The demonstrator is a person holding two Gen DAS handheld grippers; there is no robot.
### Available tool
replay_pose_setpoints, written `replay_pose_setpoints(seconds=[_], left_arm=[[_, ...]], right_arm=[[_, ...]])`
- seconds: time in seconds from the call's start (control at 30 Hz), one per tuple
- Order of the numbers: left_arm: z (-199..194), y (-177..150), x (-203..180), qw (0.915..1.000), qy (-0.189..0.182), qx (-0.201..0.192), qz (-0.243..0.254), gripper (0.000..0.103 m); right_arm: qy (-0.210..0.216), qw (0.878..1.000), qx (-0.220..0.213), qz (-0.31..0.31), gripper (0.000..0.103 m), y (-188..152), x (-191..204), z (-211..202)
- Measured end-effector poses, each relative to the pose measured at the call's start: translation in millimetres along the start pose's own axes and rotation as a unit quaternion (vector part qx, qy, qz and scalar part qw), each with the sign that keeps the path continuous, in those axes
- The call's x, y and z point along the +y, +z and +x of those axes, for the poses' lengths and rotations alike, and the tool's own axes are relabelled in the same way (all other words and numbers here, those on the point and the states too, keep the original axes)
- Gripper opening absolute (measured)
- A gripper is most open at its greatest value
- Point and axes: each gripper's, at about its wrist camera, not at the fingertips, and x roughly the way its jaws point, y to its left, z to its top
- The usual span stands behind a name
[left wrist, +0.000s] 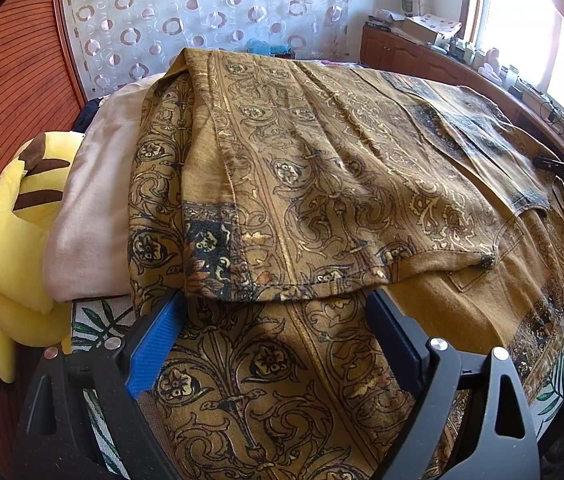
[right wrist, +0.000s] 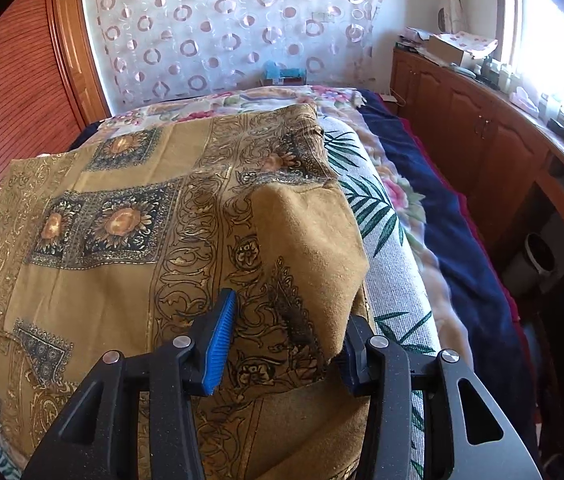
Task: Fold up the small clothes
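Mustard-brown cotton printed with dark scrollwork and sunflower squares, the garment [left wrist: 321,168] lies spread over the leaf-patterned bedcover [right wrist: 385,272], one panel already laid back over the rest so its hemmed edge runs across the near part of the left wrist view. That doubled layer looks like a first fold, done to narrow the piece before it is halved. The left gripper [left wrist: 278,340] hangs just short of that hem with its blue pads [left wrist: 154,344] spread wide and only flat cloth beneath them, nothing pinched; it seems released on purpose, having no edge to hold. The right gripper [right wrist: 282,344] sits at the garment's right side, where a flap [right wrist: 305,264] is raised between its jaws, the plain reverse showing. The jaws stand half-closed around this bunched fabric, and the pads appear to press it, so I judge it is grasping the flap to carry it leftward over the body. Further left lie a pale pink cloth [left wrist: 94,208] and a yellow plush toy [left wrist: 14,240]; a wooden cabinet [right wrist: 481,128] runs along the far right under the window.
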Motion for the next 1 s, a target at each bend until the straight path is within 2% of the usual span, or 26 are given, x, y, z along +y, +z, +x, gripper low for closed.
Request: replay_pose_setpoints(seconds=[0.13, 0.2, 0.27, 0.33, 0.37, 0.47, 0.63, 0.8, 0.93, 1.0], left_arm=[[-1.8, 1.0, 0.3, 1.0000, -0.003, -0.003, -0.003, 0.091], [-8.1, 2.9, 4.9, 0.9996, -0.015, -0.018, -0.015, 0.085], [-16.6, 6.0, 10.4, 0.9988, -0.021, -0.035, -0.026, 0.074], [-25.5, 11.7, 15.1, 0.9979, -0.009, -0.053, -0.036, 0.064], [-27.2, 14.1, 16.6, 0.9977, -0.001, -0.056, -0.038, 0.057], [-25.5, 20.1, 19.9, 0.9979, 0.007, -0.051, -0.040, 0.048], [-7.5, 19.7, 19.3, 0.9992, 0.014, -0.020, -0.030, 0.041], [-2.7, 15.4, 19.5, 0.9992, 0.018, -0.018, -0.032, 0.040], [-5.4, 16.0, 18.5, 0.9993, 0.013, -0.024, -0.026, 0.010], [-8.3, 16.6, 11.4, 0.9993, 0.025, -0.027, -0.007, 0.007]], right_arm=[[-0.018, 1.000, 0.002, -0.016, 0.046, 1.4, 7.5, -0.7], [-0.019, 1.000, 0.002, -0.018, 0.047, 2.0, 7.9, -1.1], [-0.018, 1.000, 0.002, -0.017, 0.046, 2.2, 6.7, -1.7], [-0.020, 1.000, 0.001, -0.017, 0.046, 1.9, 7.3, -1.6], [-0.020, 1.000, 0.001, -0.017, 0.046, 1.8, 6.7, -1.9], [-0.019, 1.000, 0.001, -0.016, 0.046, 1.4, 2.6, -3.3], [-0.019, 1.000, 0.001, -0.017, 0.046, 1.5, -0.2, -3.6], [-0.018, 1.000, 0.001, -0.018, 0.046, 1.5, -0.4, -3.6], [-0.019, 1.000, 0.001, -0.018, 0.046, 1.5, -0.4, -3.7], [-0.019, 1.000, 0.001, -0.018, 0.046, 1.4, -0.4, -3.7]])
